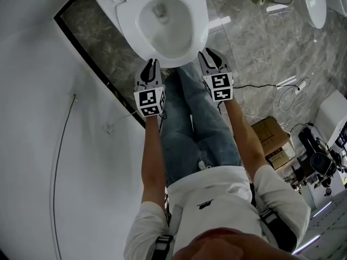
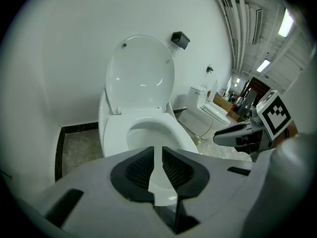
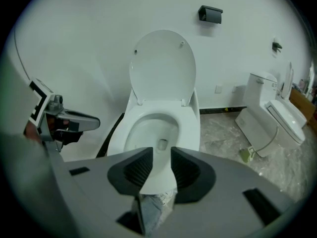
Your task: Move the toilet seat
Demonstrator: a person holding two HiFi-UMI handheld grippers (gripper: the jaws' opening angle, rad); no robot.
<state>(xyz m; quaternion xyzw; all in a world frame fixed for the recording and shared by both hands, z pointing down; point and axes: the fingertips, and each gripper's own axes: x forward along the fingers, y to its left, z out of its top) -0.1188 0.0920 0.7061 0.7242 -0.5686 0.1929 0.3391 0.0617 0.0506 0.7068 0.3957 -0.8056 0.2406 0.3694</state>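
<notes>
A white toilet stands against the wall with its lid [image 3: 163,66] raised and its seat [image 1: 198,15] lying flat on the bowl. In the head view, my left gripper [image 1: 152,63] hovers at the front left of the seat rim and my right gripper [image 1: 209,53] at the front right; I cannot tell if either touches it. The left gripper view shows its jaws [image 2: 157,168] shut with nothing in them, the seat [image 2: 173,128] just beyond. The right gripper's jaws [image 3: 161,166] stand a little apart and empty, aimed at the seat front [image 3: 190,128].
A second toilet [image 3: 272,113] stands to the right. A black box [image 3: 210,14] is mounted on the wall above the lid. A dark border strip [image 1: 92,58] runs beside the bowl. Cables [image 1: 293,88] and a cardboard box [image 1: 274,140] lie on the marble floor behind.
</notes>
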